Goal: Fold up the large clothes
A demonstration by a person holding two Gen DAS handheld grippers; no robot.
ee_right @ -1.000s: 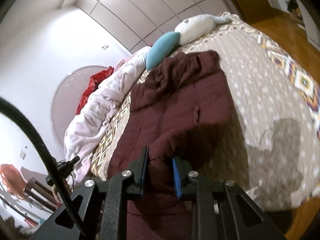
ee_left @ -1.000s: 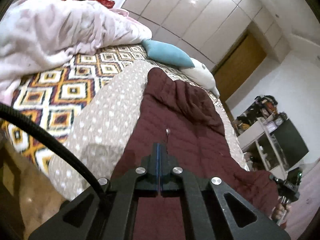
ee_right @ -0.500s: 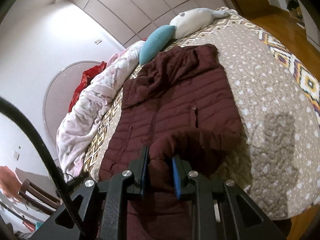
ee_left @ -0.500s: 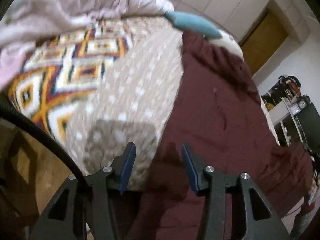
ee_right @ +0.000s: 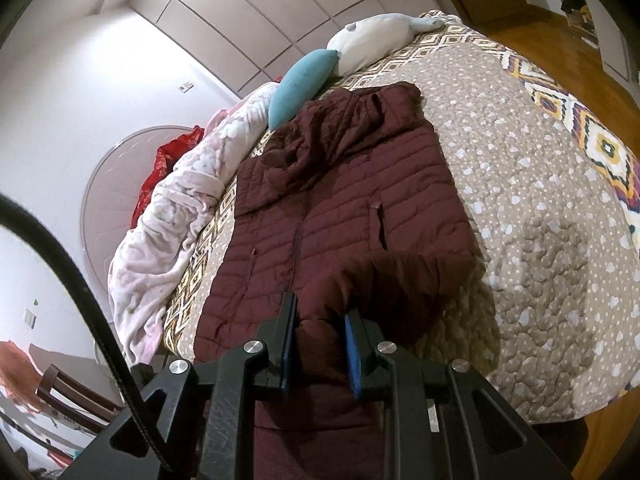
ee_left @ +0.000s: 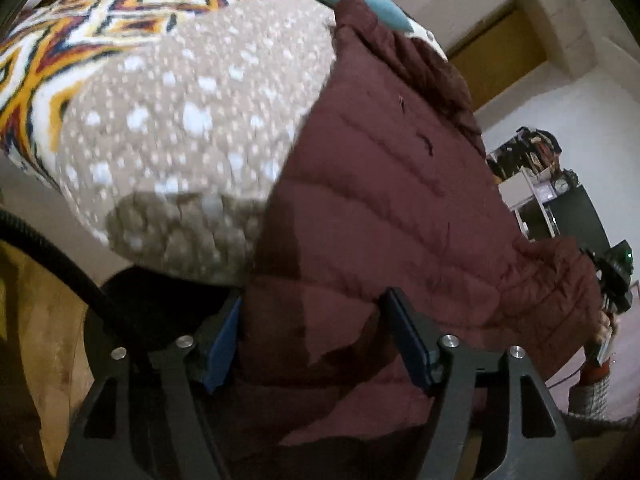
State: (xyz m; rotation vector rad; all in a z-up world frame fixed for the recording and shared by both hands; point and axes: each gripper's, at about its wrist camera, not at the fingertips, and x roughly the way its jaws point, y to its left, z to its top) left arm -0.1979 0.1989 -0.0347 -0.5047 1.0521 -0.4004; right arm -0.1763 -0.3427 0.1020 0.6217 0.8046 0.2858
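Note:
A maroon quilted jacket [ee_left: 400,200] lies front-up along the bed, hood toward the pillows [ee_right: 340,200]. My left gripper [ee_left: 314,298] sits low at the jacket's near hem. Its jaws are opening, the hem lies loose between the blue pads and they do not press on it. My right gripper [ee_right: 320,308] is shut on the sleeve [ee_right: 400,280], which is folded across the jacket's lower front. That right gripper also shows far right in the left wrist view [ee_left: 616,280], with a hand below it.
The bed cover [ee_right: 540,200] is beige with white dots and a patterned border [ee_left: 80,32]. A teal pillow [ee_right: 300,80], a white plush pillow [ee_right: 372,40] and a pink blanket [ee_right: 172,232] lie by the jacket. A chair [ee_right: 68,396] stands left, shelves [ee_left: 536,184] right.
My left gripper dropped toward the jacket's near hem and its jaws went from shut to wide apart. The right gripper kept its hold on the sleeve and barely moved.

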